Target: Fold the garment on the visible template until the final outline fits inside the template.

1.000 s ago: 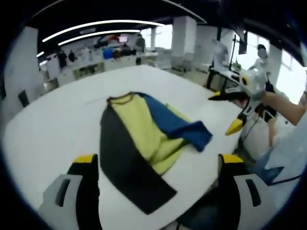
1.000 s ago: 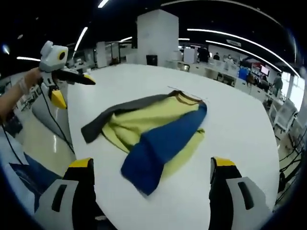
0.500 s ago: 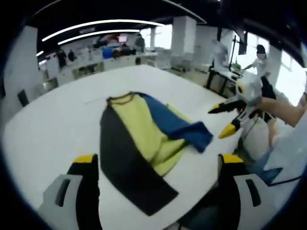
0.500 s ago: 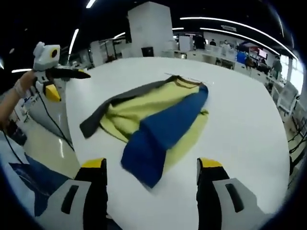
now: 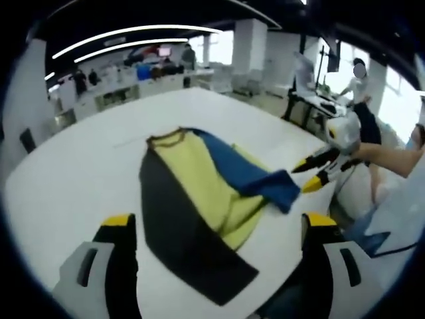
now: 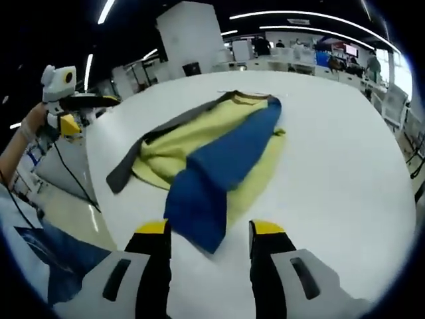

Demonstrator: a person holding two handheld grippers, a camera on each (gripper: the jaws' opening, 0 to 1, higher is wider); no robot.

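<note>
- Garment (image 6: 206,156) lies mid-table (image 6: 345,173), partly folded — its blue sleeve end just ahead of the spread, empty right claw (image 6: 207,234).
- Risk: closing on several layers would drag the fold askew.
- Left gripper view adds the spread left claw (image 5: 219,229) and the dark sleeve (image 5: 186,246) nearest — no template outline discernible.
</note>
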